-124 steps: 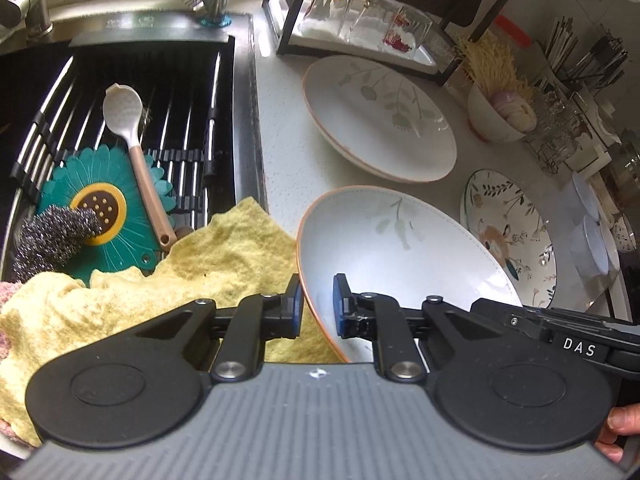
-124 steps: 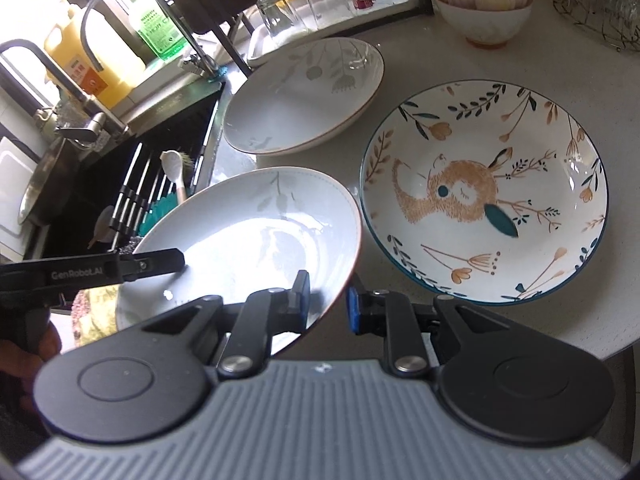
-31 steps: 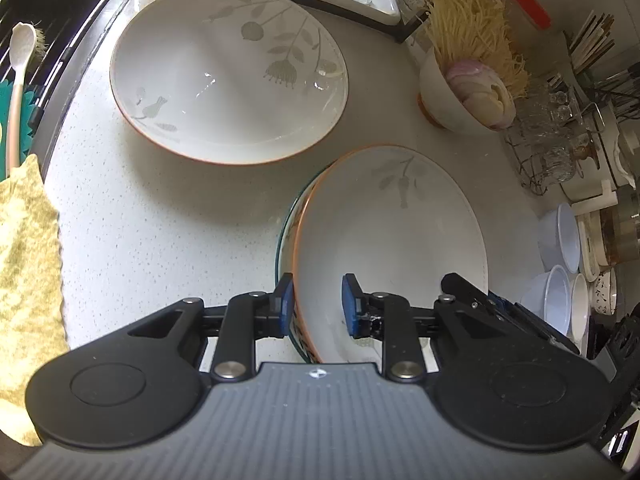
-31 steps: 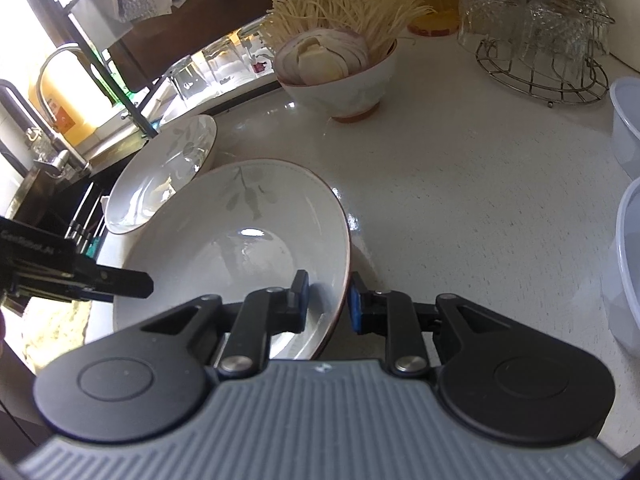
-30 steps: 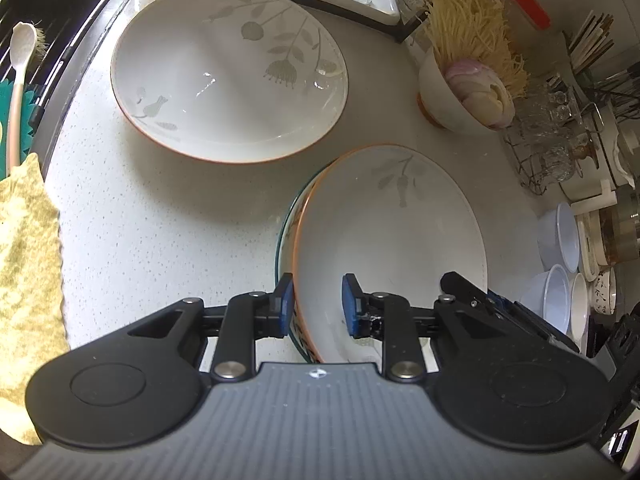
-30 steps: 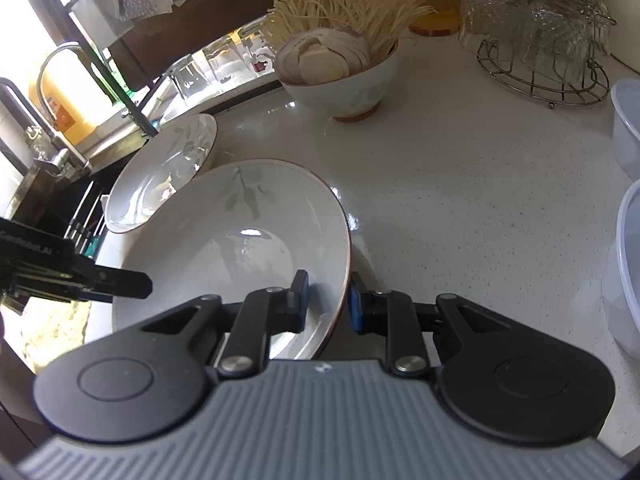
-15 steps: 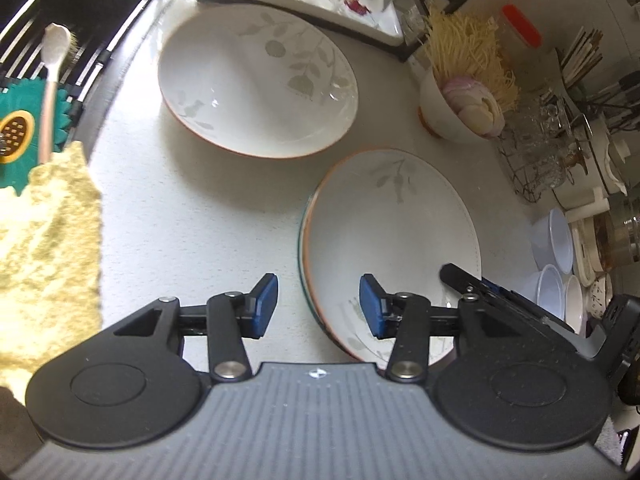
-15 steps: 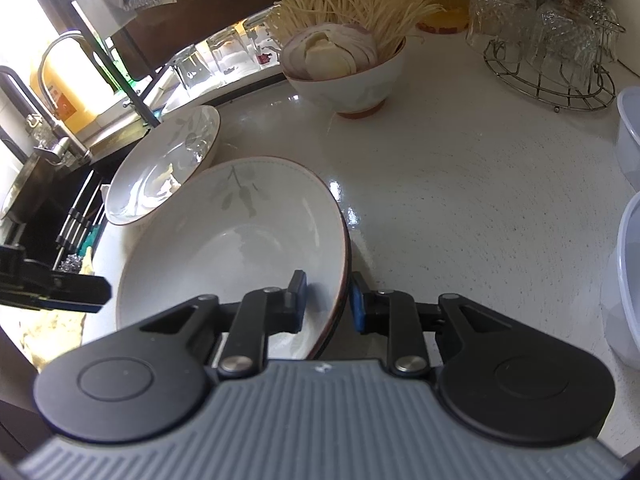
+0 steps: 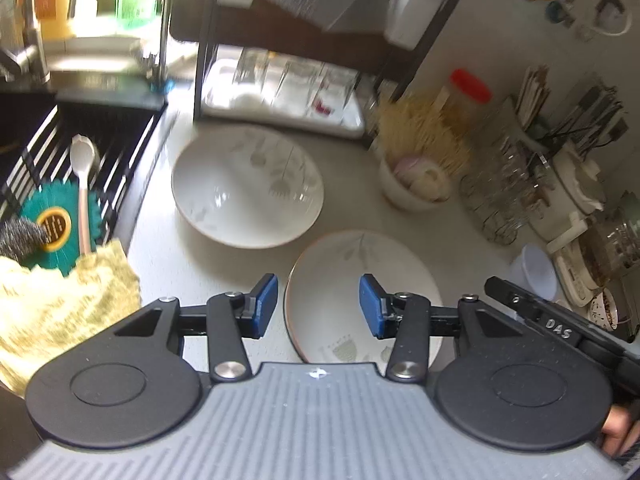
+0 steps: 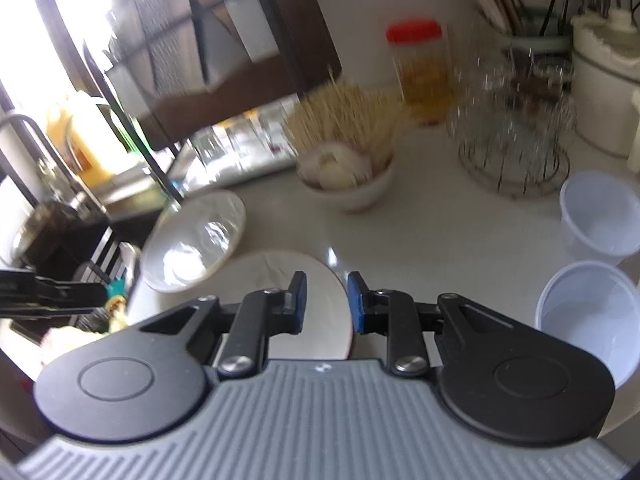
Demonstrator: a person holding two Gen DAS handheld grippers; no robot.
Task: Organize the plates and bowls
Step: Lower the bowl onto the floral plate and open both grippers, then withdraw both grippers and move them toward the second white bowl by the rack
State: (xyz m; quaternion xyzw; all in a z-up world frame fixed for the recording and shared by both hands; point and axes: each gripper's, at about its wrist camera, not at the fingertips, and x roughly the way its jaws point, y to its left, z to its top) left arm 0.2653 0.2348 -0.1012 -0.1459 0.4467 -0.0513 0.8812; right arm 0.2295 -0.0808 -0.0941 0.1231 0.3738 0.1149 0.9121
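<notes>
A white leaf-print plate with a brown rim lies on the counter; what is stacked under it is hidden. My left gripper hovers above its near-left rim, open, blue pads wide apart and touching nothing. My right gripper is raised over the same plate with only a narrow gap between its jaws and nothing pressed in it. Its finger shows clear of the plate's right edge. A second white leaf-print plate sits farther back left, also in the right wrist view.
A bowl of enoki and onion stands behind the plates, beside a wire rack of glasses. Two plastic cups sit right. Left are the sink rack and a yellow cloth; a dish rack is behind.
The left jaws opened and let go of the plate's rim. Both grippers rose and tilted up, and the right one came off the rim. The plate stays on the counter.
</notes>
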